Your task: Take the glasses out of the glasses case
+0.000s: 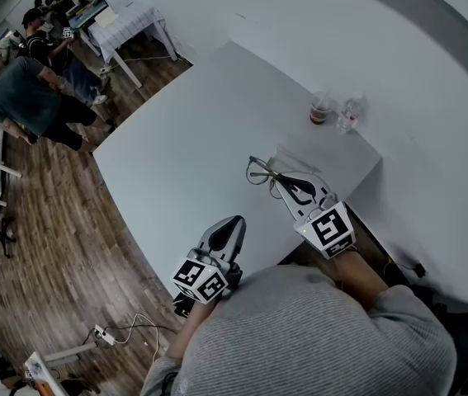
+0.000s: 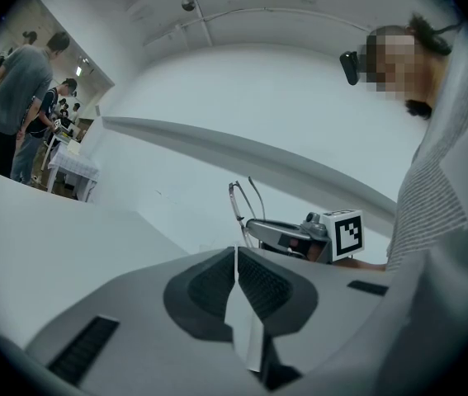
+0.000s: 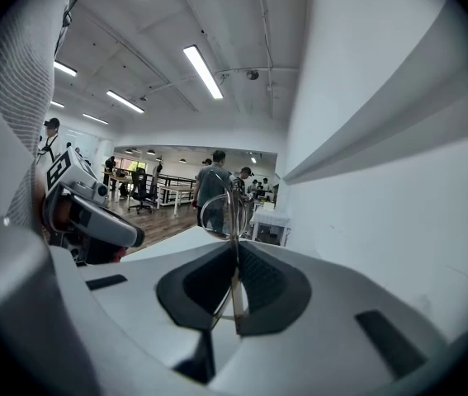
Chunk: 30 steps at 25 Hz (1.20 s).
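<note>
Thin wire-framed glasses (image 1: 260,172) hang above the white table (image 1: 192,139), pinched by one temple in my right gripper (image 1: 278,181), which is shut on them. In the right gripper view a lens (image 3: 219,213) stands just past the closed pads (image 3: 258,283). A pale, flat glasses case (image 1: 304,162) seems to lie on the table just beyond that gripper; its outline is faint. My left gripper (image 1: 235,223) hovers near the table's front edge with its jaws together and nothing held. From the left gripper view (image 2: 235,258) the glasses (image 2: 242,205) stick up from the right gripper (image 2: 254,223).
A small cup (image 1: 322,108) and a clear bottle (image 1: 349,114) stand at the table's far right corner. Several people (image 1: 31,89) and a white side table (image 1: 126,23) are off to the back left. A power strip with cable (image 1: 106,332) lies on the wooden floor.
</note>
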Motion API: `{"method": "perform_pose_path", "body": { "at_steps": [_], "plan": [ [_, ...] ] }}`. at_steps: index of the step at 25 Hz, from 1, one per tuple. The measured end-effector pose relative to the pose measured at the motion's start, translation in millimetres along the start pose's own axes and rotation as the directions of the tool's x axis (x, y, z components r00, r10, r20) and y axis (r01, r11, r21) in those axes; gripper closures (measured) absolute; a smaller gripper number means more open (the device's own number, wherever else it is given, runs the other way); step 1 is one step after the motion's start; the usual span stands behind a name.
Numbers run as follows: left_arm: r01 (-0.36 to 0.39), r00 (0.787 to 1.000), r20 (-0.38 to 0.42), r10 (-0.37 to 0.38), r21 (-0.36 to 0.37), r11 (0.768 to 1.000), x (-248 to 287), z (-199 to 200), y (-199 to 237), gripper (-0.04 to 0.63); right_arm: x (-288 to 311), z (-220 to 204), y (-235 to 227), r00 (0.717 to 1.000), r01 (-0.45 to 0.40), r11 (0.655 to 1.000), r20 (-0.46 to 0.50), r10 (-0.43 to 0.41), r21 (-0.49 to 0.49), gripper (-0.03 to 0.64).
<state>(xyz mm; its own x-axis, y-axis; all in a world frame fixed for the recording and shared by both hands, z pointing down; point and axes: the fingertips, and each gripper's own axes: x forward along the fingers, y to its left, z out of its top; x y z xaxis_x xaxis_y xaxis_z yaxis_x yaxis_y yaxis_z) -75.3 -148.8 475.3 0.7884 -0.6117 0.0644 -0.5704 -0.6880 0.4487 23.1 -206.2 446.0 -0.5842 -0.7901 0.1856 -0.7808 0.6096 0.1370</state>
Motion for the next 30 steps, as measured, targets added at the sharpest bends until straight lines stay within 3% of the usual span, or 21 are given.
{"method": "perform_pose_path", "body": {
  "at_steps": [12,30],
  "plan": [
    [-0.008,1.0,-0.004,0.008,-0.006,1.0,5,-1,6,0.575,-10,11,8,0.999,-0.024,0.999,0.038,0.022,0.048,0.594],
    [-0.013,1.0,-0.002,0.013,-0.009,1.0,5,-1,7,0.575,-7,16,6,0.999,-0.025,0.999,0.047,0.023,0.047,0.594]
  ]
}}
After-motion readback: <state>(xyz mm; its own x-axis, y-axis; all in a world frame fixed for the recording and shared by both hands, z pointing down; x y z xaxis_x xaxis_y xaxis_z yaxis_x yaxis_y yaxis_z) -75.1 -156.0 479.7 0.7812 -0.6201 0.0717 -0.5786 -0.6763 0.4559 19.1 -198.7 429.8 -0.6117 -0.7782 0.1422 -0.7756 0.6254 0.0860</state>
